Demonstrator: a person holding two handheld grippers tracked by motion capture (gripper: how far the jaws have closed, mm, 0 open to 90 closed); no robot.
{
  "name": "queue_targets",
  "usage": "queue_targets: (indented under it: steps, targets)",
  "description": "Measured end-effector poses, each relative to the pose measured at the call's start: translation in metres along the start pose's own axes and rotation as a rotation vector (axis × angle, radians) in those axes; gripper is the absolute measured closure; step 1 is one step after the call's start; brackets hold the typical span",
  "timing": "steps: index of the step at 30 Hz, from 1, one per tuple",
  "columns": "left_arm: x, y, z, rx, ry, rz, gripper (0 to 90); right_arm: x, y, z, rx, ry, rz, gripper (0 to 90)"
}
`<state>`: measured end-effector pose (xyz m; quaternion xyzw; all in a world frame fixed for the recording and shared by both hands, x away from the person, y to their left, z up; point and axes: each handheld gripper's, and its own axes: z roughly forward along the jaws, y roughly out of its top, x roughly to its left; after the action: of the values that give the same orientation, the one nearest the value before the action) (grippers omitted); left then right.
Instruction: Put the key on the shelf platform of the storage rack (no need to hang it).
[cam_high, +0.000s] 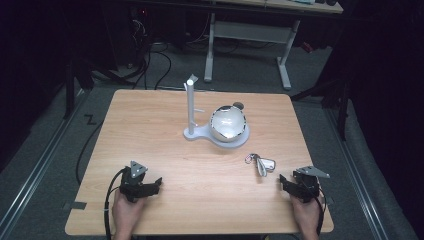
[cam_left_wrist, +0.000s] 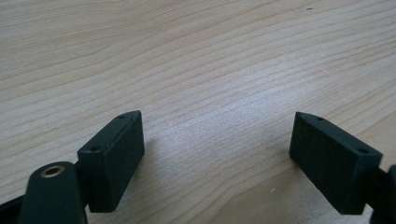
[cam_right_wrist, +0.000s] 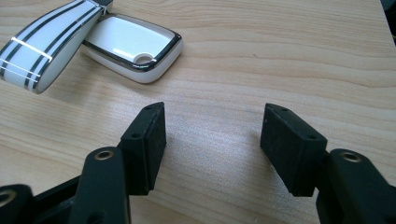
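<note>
Dark floor and cables surround a pale wooden tabletop (cam_high: 150, 125) at the middle of the high view. We hold the left gripper (cam_high: 156, 183) at lower left and the right gripper (cam_high: 284, 181) at lower right, both with fingers spread wide and nothing between them. Our key fob (cam_high: 262, 164) with its striped strap lies just up and left of the right gripper. A shiny bowl (cam_high: 228, 123) sits on a white stand (cam_high: 191, 107) at centre.
</note>
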<state>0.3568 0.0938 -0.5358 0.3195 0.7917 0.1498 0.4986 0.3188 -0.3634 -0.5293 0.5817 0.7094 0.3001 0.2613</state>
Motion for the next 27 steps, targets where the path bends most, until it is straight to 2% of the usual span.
queue_targets:
  steps: [9,14,15,16,18,19,27]
  targets:
    - [-0.0001,0.0,0.0,0.0,0.0,-0.001,18.2,0.0,0.0,0.0001,-0.001,0.002,0.001,41.0]
    - [0.0004,0.0006,0.0011,0.007,-0.012,0.017,17.7,0.0001,0.0001,0.0001,0.0,0.003,0.005,41.0]
    - [-0.0014,0.0005,0.0016,0.008,-0.001,-0.004,17.6,0.0001,0.0001,0.0001,0.0,0.003,0.004,41.1]
    - [-0.0006,0.0008,0.0025,0.013,-0.014,0.016,17.6,0.0001,0.0001,0.0001,0.0,0.005,0.005,41.5]
    - [-0.0019,0.0009,0.0035,0.015,-0.009,0.006,17.6,0.0001,0.0001,-0.0002,-0.001,0.013,-0.004,43.2]
    - [-0.0013,0.0011,0.0042,0.015,-0.016,0.024,17.6,0.0,0.0001,-0.0001,-0.003,0.014,-0.003,43.2]
    - [-0.0032,0.0003,0.0062,0.012,-0.016,0.022,18.3,-0.0001,0.0,0.0,-0.003,0.014,-0.003,43.1]
